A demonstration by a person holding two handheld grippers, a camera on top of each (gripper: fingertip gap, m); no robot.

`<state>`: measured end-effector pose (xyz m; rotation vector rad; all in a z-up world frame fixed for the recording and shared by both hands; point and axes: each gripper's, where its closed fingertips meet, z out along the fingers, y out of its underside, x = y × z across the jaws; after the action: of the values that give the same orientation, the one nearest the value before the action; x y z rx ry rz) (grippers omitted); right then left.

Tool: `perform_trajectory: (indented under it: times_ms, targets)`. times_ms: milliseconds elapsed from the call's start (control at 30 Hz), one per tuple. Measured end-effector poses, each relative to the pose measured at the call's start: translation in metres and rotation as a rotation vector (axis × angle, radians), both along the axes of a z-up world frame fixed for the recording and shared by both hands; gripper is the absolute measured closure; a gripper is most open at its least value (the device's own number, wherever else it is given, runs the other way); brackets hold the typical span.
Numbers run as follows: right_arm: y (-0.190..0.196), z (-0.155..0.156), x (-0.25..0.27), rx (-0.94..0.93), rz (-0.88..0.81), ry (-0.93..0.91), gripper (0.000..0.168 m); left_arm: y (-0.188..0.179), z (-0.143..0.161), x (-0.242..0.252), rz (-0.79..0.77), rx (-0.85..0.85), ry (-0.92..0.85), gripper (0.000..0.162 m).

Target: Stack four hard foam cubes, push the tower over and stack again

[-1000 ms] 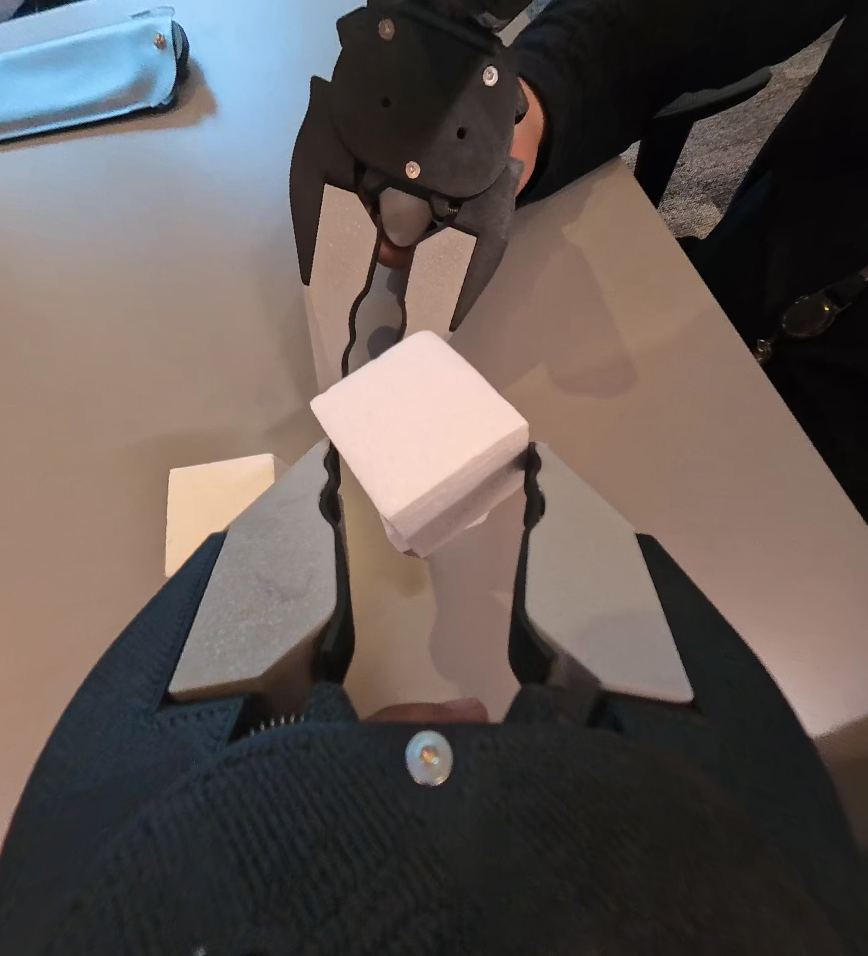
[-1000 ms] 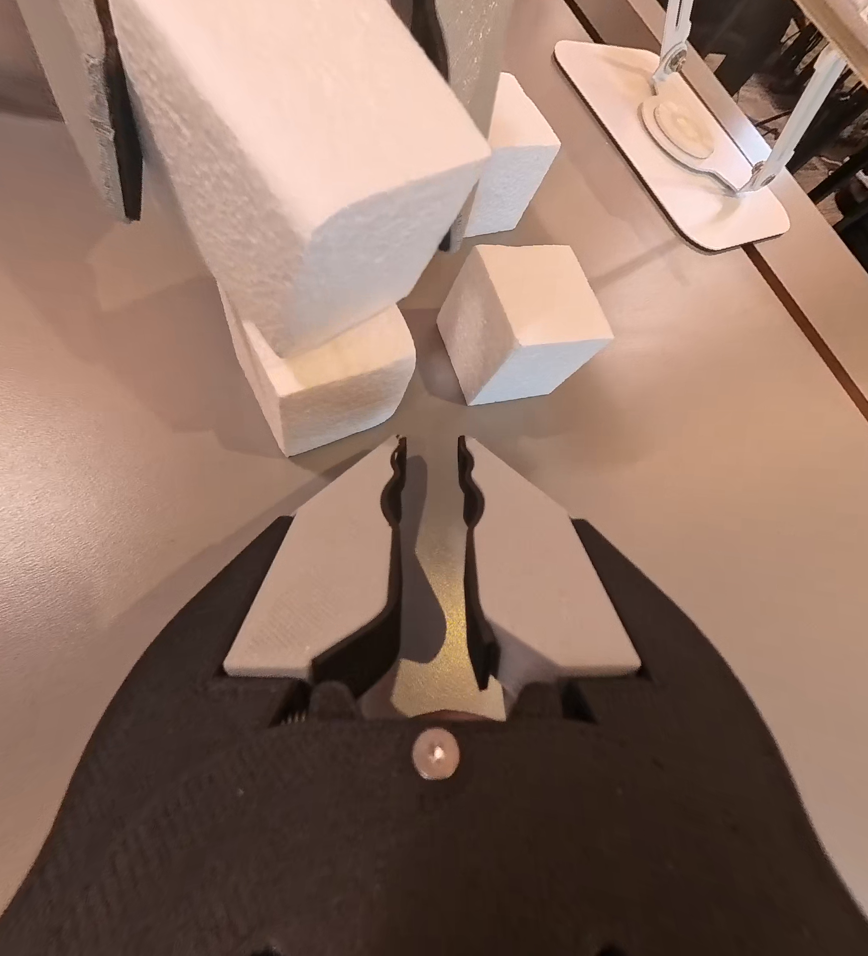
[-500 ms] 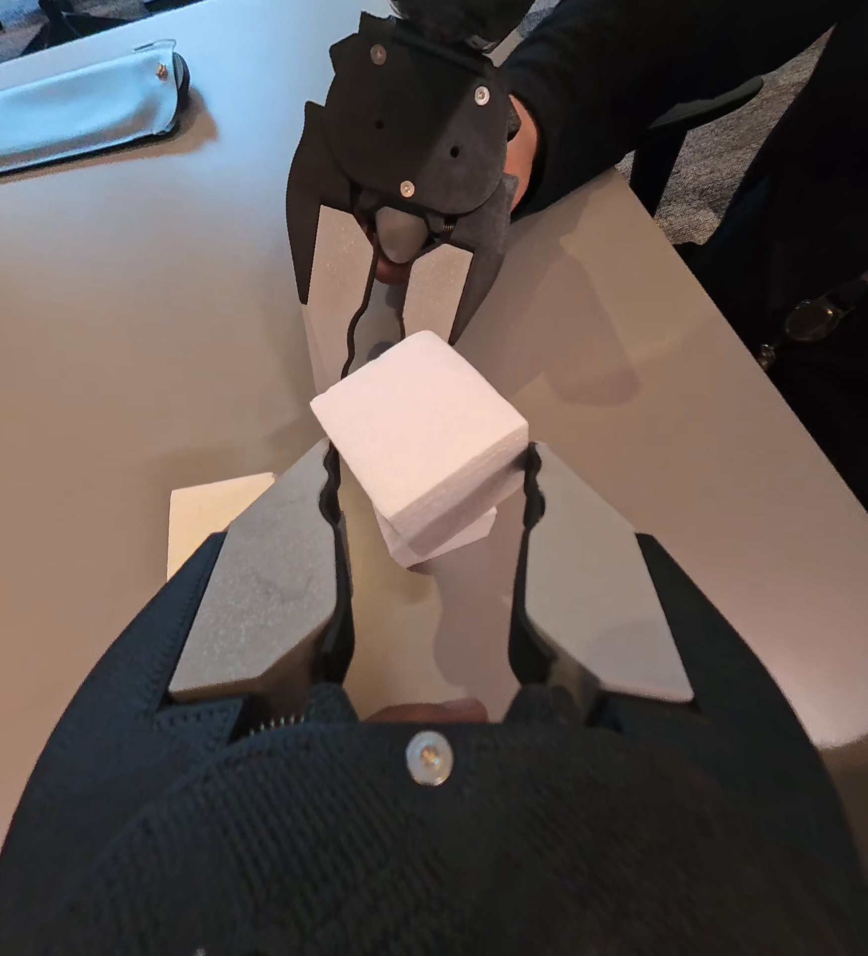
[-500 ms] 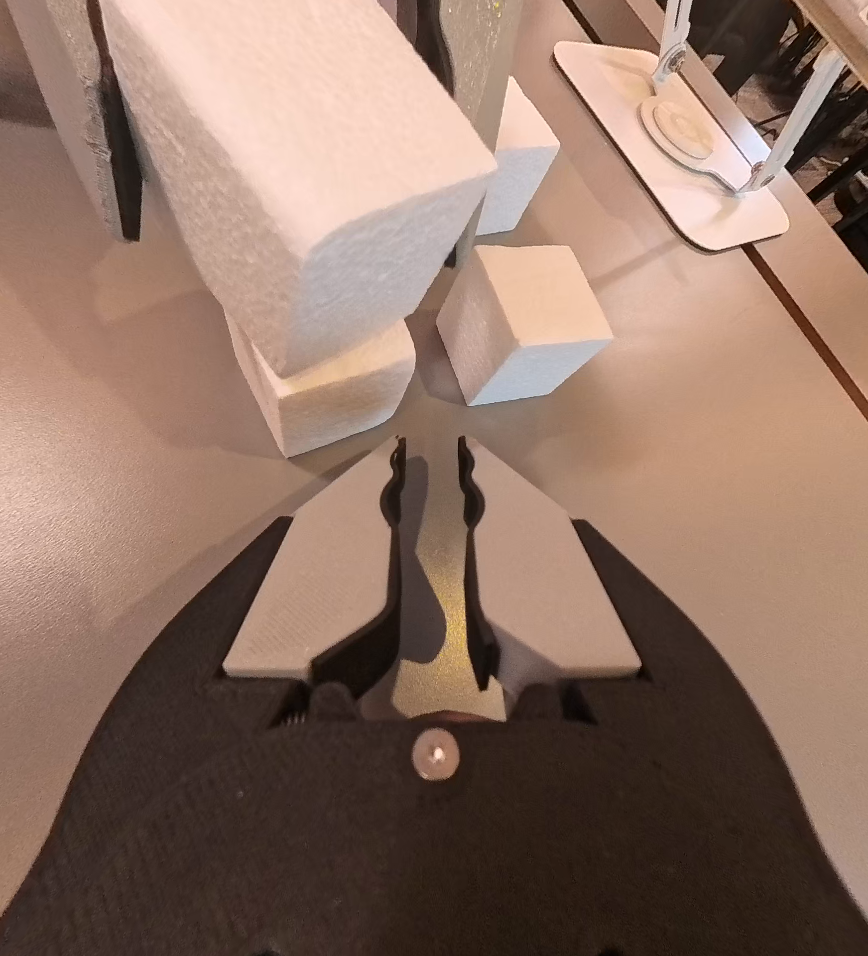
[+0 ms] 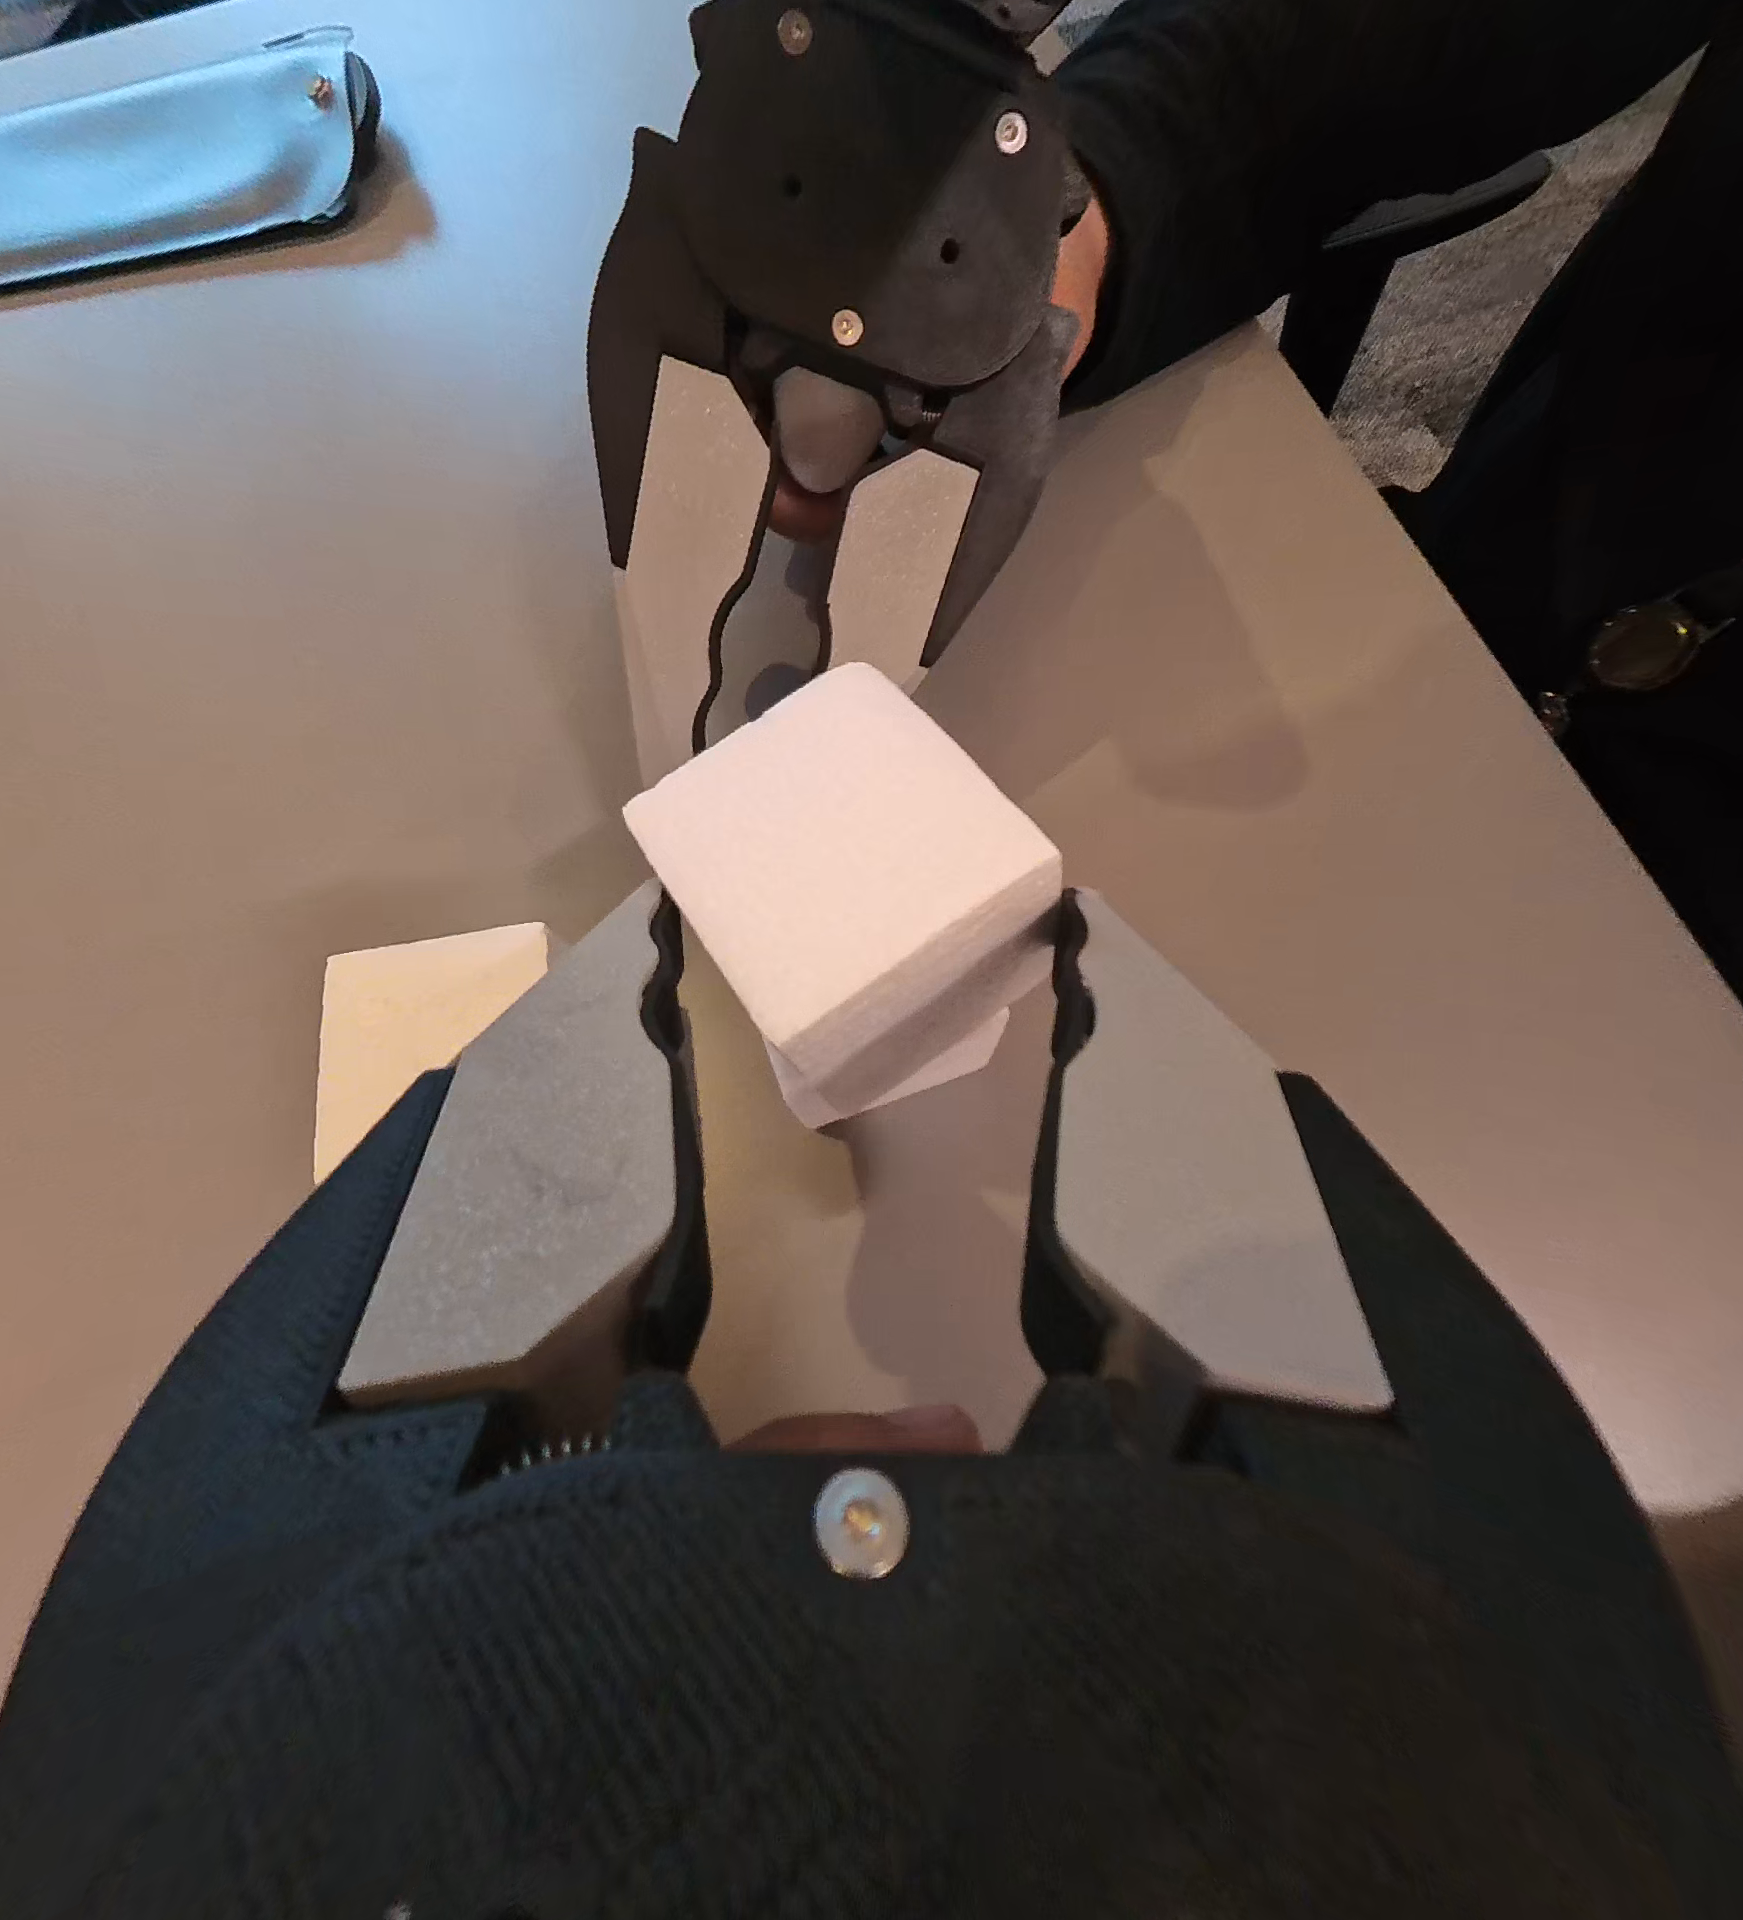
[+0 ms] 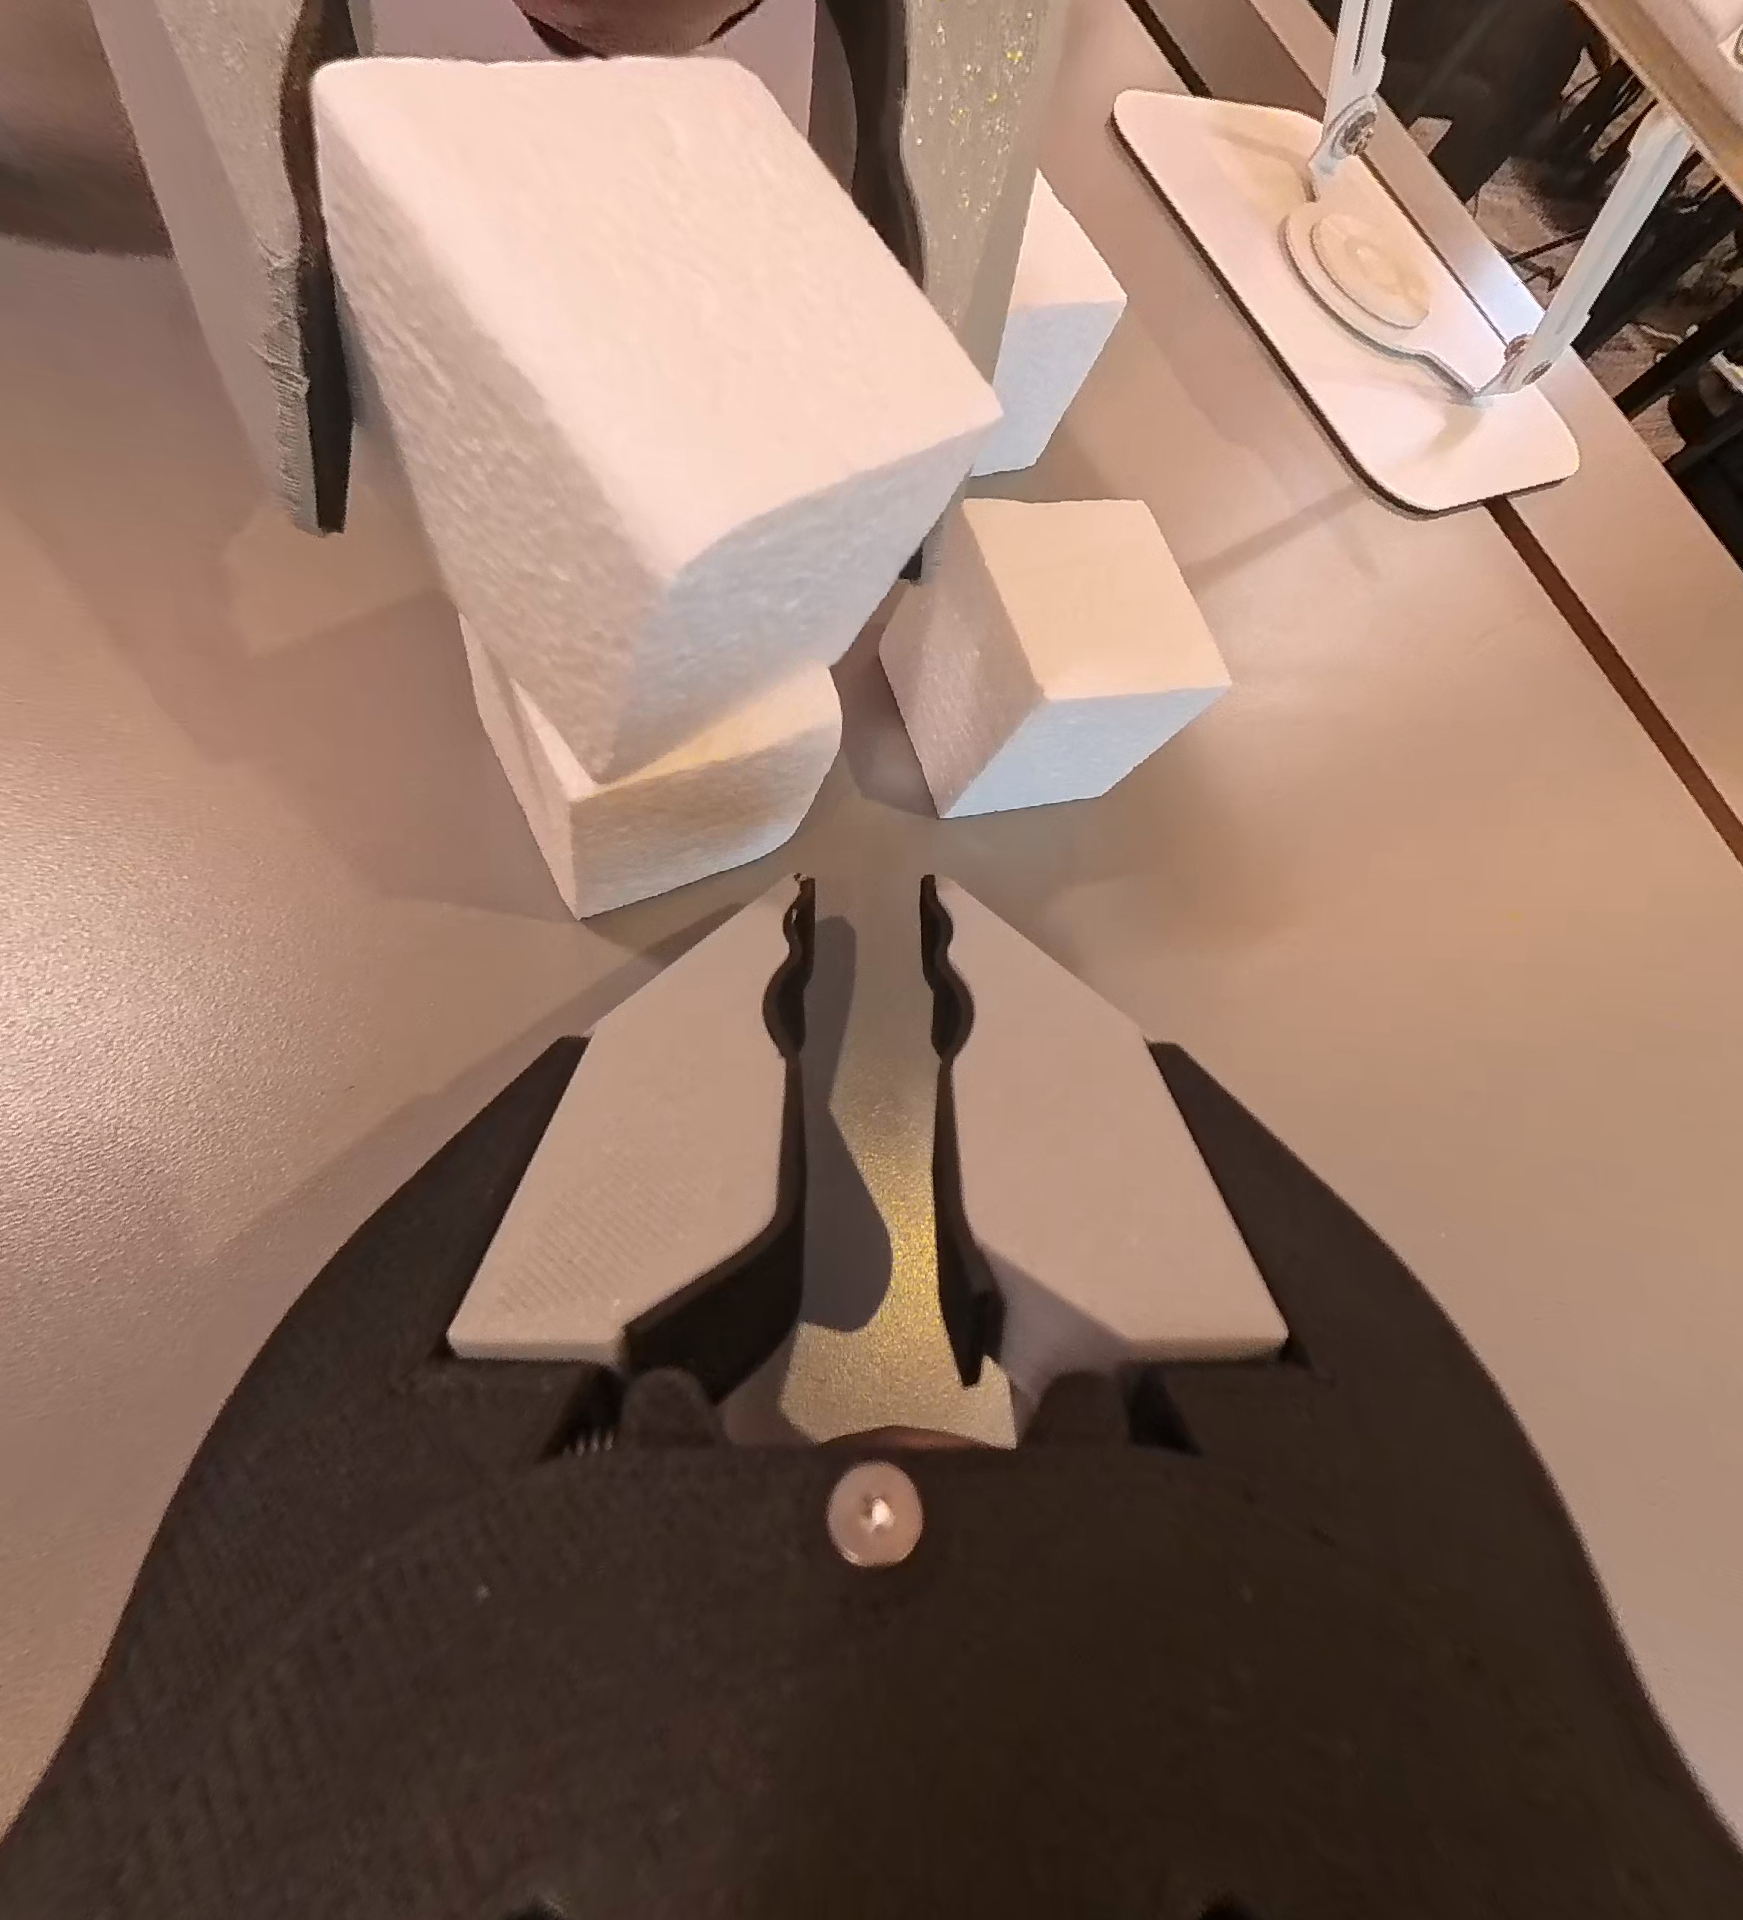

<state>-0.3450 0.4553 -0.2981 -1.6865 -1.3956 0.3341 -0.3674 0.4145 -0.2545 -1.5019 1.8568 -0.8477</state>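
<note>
Left matte black, ribbed printed gripper (image 5: 862,909) with grey wedge-shaped fingers (image 5: 534,1184), wavy black inner pads, central silver screw (image 5: 860,1522). Right gripper (image 6: 865,894) identical. Black sleeve (image 5: 1366,135).

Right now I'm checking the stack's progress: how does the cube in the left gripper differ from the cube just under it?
The held cube is clamped between the left gripper fingers; the lower cube sits free on the table. The held cube is tilted and turned; the lower cube lies flat. Whether they touch is unclear. Both are white foam of similar size.
</note>
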Motion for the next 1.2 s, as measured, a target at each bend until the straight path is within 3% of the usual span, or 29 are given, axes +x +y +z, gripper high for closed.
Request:
perform_trajectory:
  times_ms: [433, 667, 767, 933, 1033, 1200]
  targets:
    - [0.000, 0.002, 0.001, 0.005, -0.001, 0.005, 0.150, 0.003, 0.006, 0.000, 0.040, -0.017, -0.032, 0.070]
    - [0.009, 0.007, 0.008, -0.016, -0.016, 0.052, 0.143, 0.000, 0.033, -0.023, 0.100, -0.010, -0.140, 0.070]
    - [0.011, 0.012, 0.009, -0.064, 0.000, 0.114, 0.125, 0.002, 0.049, -0.040, 0.181, -0.007, -0.214, 0.069]
    - [0.021, 0.017, 0.009, -0.085, 0.050, 0.175, 0.117, 0.011, 0.065, -0.070, 0.370, 0.027, -0.370, 0.071]
    - [0.032, 0.020, 0.001, -0.081, 0.076, 0.192, 0.106, 0.030, 0.064, -0.094, 0.544, 0.061, -0.409, 0.072]
    - [0.045, 0.009, -0.019, -0.031, 0.147, 0.100, 0.101, 0.059, 0.047, -0.125, 0.759, -0.052, -0.418, 0.068]
